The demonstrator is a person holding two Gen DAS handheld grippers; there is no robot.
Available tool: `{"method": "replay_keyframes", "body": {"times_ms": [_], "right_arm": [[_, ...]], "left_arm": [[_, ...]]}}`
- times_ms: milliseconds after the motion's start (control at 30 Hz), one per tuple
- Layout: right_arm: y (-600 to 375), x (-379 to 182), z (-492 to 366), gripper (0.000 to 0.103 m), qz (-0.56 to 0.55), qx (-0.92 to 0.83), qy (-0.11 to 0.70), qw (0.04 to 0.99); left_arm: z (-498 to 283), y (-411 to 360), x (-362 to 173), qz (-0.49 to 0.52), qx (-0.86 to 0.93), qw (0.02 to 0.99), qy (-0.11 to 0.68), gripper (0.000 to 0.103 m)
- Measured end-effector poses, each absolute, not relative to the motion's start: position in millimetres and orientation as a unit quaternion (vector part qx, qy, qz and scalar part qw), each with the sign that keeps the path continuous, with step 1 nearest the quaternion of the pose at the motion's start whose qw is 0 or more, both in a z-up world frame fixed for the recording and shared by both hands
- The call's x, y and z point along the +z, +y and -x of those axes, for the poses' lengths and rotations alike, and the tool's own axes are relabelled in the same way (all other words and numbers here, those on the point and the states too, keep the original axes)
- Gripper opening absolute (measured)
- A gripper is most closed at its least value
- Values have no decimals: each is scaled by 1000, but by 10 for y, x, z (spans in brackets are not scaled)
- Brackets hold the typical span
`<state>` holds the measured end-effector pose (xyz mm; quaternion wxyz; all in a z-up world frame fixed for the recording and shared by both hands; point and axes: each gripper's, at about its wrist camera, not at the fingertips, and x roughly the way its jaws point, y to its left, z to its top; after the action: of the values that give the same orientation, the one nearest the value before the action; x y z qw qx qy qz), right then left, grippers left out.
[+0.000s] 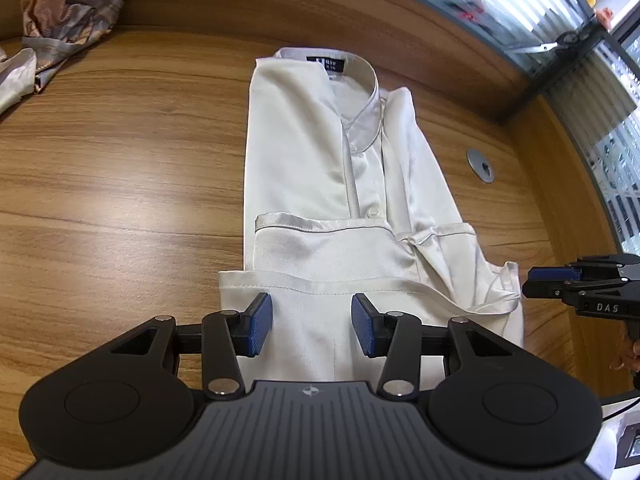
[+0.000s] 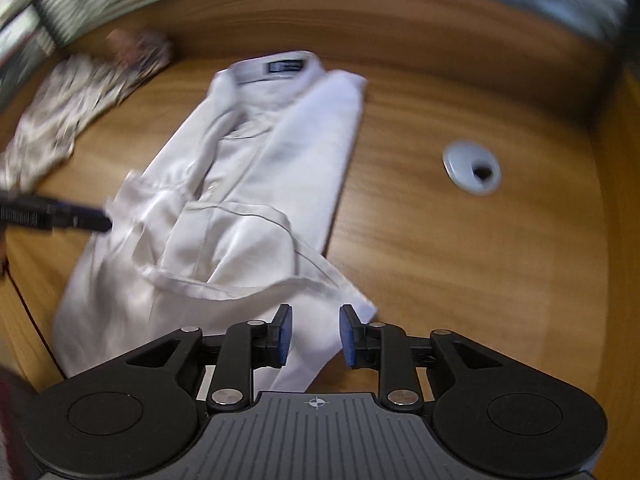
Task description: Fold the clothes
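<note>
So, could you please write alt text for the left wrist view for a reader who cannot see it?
A white shirt, partly folded with its collar away from the camera, lies on a wooden table. The open left tool hovers over its near hem, and the right tool sits at its right edge. A crumpled cloth lies far left.

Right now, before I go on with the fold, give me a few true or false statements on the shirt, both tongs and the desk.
1. The white shirt lies with its collar away from both tongs. True.
2. The left tongs are shut on the hem. False: they are open, pads apart over the cloth.
3. The right tongs are open. True.
4. The desk holds only the shirt. False: a crumpled patterned cloth lies at its far left corner.
5. A grey cable grommet sits right of the shirt. True.
</note>
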<state>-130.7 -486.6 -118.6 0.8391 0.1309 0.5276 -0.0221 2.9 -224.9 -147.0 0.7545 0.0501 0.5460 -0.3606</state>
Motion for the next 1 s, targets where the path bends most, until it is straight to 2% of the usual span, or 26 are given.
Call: {"method": "replay_keyframes", "body": {"times_ms": [67,133,167,200,267,300,400,433,467,533,567,800,1000], "right_arm": [[-4936,-1266,1339,44,-173,-36,528,831],[-4979,-1342,1349,47,-207,-47,526,823],[-5001,-1379,1350,49,-223,-52,525,820],[-5023,-1416,1351,49,-240,-57,524,816],[-5070,-1486,1357,49,-274,-63,518,807],[-5093,-1519,1361,49,-292,-65,515,803],[-5111,-1598,1378,46,-313,-68,513,796],[-5111,-1616,1382,40,-317,-67,513,795],[-5109,-1620,1394,25,-321,-65,510,795],[-5106,-1620,1424,11,-334,-59,503,795],[-5102,-1595,1442,7,-336,-60,499,797],[-5064,-1328,1581,5,-319,-65,474,818],[-4871,-1231,1639,10,-206,-76,493,842]], "left_arm": [[-45,-2283,-1510,-54,-358,753,549,49],[-66,-2301,-1554,-52,-355,751,554,47],[-75,-2306,-1574,-50,-354,750,557,42],[-74,-2302,-1575,-49,-354,751,556,36],[-62,-2282,-1559,-48,-353,755,551,7],[-55,-2272,-1550,-47,-353,757,548,1],[-36,-2243,-1525,-45,-351,763,541,0],[-30,-2233,-1517,-45,-351,765,538,0],[-23,-2224,-1509,-44,-350,767,535,0],[-12,-2194,-1470,-43,-347,775,527,0],[-12,-2168,-1428,-43,-345,781,519,0],[-45,-2009,-1200,-45,-335,804,489,0],[-28,-2001,-1263,-52,-333,795,504,1]]}}
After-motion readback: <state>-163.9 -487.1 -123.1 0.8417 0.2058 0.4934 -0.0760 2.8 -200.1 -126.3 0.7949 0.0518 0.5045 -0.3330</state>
